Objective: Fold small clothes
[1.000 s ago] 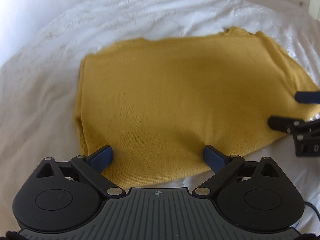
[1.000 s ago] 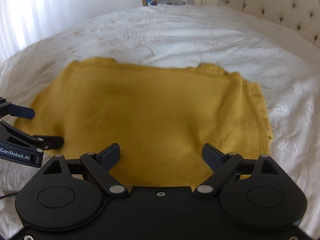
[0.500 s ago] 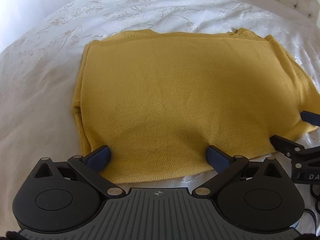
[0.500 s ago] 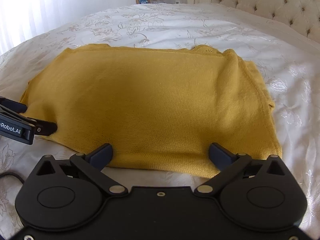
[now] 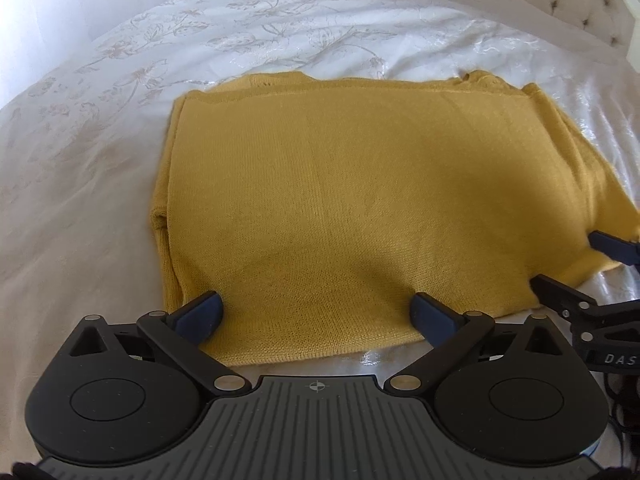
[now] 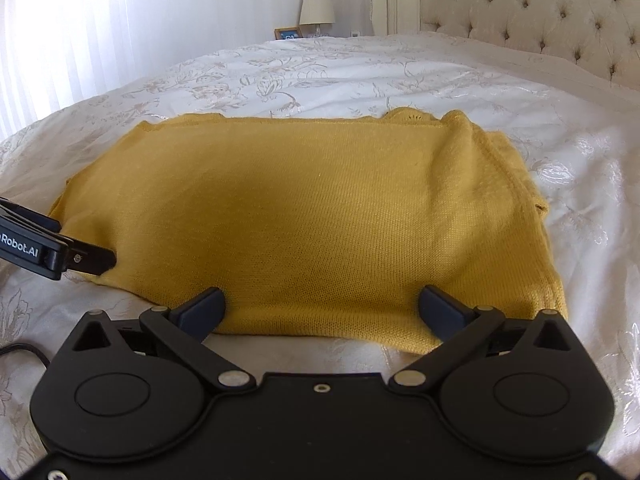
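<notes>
A mustard-yellow knitted garment point(image 5: 360, 208) lies folded into a flat rectangle on the white bed; it also shows in the right wrist view point(image 6: 312, 216). My left gripper point(image 5: 318, 314) is open and empty, its fingertips over the garment's near edge toward the left corner. My right gripper point(image 6: 322, 306) is open and empty over the near edge toward the right corner. The right gripper's fingers point(image 5: 560, 292) show at the right rim of the left wrist view. The left gripper's fingers point(image 6: 88, 260) show at the left rim of the right wrist view.
The white embroidered bedspread point(image 5: 280, 28) stretches all round the garment. A tufted headboard point(image 6: 552, 12) stands at the back right. A lamp point(image 6: 317, 10) and a picture frame point(image 6: 287, 33) sit on a far nightstand. A black cable point(image 6: 24, 350) lies at the near left.
Both grippers have drawn back toward me and risen a little, so the garment's near edge now lies between the open fingertips. The garment lies still.
</notes>
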The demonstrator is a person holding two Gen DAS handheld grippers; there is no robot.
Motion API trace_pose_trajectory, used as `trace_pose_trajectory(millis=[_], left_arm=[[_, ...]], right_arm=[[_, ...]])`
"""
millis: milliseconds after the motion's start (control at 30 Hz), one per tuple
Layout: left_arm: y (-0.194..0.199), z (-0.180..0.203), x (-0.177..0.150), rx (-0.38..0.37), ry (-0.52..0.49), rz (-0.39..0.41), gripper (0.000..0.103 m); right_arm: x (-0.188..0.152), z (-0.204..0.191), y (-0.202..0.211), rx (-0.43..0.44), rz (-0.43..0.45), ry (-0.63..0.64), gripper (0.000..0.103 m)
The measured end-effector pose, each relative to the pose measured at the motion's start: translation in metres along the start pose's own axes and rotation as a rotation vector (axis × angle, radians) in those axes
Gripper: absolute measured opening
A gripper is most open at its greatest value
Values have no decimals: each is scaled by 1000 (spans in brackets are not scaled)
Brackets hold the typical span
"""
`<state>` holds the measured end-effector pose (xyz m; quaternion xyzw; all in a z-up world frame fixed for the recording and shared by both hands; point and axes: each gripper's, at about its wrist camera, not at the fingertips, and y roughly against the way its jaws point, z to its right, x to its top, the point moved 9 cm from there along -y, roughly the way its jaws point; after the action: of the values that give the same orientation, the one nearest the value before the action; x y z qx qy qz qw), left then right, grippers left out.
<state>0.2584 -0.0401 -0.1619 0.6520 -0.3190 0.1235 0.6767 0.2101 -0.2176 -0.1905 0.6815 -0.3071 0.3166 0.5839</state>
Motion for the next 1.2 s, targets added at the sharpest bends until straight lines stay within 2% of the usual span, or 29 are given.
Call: trace_pose_trajectory(millis=[200,267,400,533,633,733,800,833,933,1067,1200], left_arm=[[15,17,19,9,-34,74,100],[10,24,24,8,-39,63,100],[-15,32,14,12,-38,-19,102],[-21,29,7,1,-24,-13,103],[-22,28,8,-3,-28,-27,103],[-22,28,8,-5,-25,-26,103],[-22,29,7,-2,-24,-16,103],[-21,30,7,0,-22,-12,103],[-16,29,14,-6,7,-16,102],[-9,29,44,-42,87,17,101],[-21,35,82,21,61,39,101]], right_arm=[[0,3,1,17,12,-15,103],[0,3,1,21,15,-20,103],[1,3,3,27,18,-29,103],[2,8,7,65,24,-63,102],[6,30,20,79,48,-163,101],[3,76,37,-19,84,-319,101],[-8,109,42,-75,58,-427,102],[-14,120,42,-70,47,-467,102],[-21,133,51,52,127,-555,102],[-27,134,58,106,197,-577,102],[-25,137,57,134,214,-604,102]])
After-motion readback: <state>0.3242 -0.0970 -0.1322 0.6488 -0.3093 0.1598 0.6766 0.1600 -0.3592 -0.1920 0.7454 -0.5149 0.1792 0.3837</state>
